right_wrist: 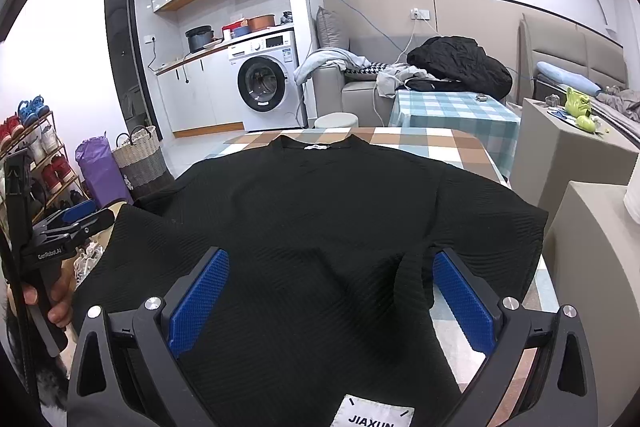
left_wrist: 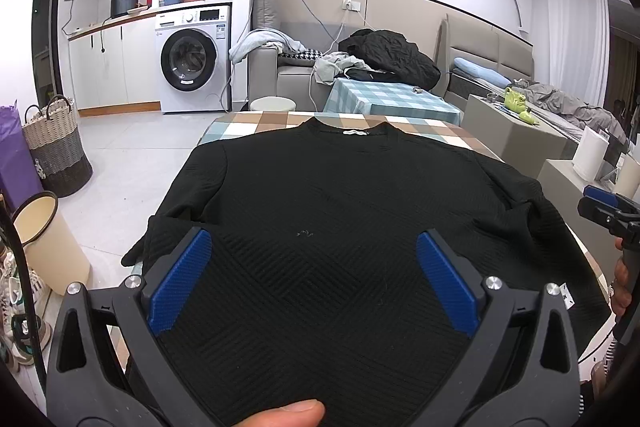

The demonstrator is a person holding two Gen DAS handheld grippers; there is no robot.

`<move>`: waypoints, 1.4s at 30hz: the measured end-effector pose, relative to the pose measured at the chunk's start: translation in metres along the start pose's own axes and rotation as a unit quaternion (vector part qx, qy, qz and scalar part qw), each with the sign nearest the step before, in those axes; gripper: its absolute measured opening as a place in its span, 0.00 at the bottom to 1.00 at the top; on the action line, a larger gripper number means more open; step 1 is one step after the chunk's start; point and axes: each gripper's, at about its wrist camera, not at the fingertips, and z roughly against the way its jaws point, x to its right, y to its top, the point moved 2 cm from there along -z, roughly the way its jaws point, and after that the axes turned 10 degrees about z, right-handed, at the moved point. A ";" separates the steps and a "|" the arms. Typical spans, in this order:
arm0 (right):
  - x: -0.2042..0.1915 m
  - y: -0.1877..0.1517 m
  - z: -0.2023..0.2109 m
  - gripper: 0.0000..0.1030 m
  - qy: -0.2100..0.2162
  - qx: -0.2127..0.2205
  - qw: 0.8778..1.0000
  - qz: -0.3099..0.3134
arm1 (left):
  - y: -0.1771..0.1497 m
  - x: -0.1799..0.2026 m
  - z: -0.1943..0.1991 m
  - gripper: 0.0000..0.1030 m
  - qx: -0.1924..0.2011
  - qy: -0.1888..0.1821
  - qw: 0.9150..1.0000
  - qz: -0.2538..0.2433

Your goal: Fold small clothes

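Black top [left_wrist: 320, 195] is laid flat on checked tablecloth [left_wrist: 256, 121], centre frame, w/ both the left gripper [left_wrist: 314, 281] & right gripper [right_wrist: 330, 297] held spread wide above it, empty; 1 sleeve edge is best pinched cleanly, then folded inward.

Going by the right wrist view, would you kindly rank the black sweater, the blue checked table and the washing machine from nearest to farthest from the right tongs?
1. Black sweater, spread directly beneath the open right tongs.
2. Blue checked table, beyond, to the right.
3. Washing machine, far left, against the wall.
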 end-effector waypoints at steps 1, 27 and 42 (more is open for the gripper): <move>0.001 0.000 -0.001 1.00 0.000 -0.001 1.000 -0.001 | 0.000 0.000 -0.001 0.99 -0.001 0.000 1.000 -0.001; 0.007 0.000 0.000 1.00 -0.004 -0.003 1.000 -0.007 | 0.000 0.001 0.000 0.99 -0.001 0.002 1.000 -0.002; 0.008 -0.001 0.001 1.00 -0.004 -0.003 1.000 -0.007 | 0.000 0.001 0.000 0.99 0.000 0.002 1.000 -0.003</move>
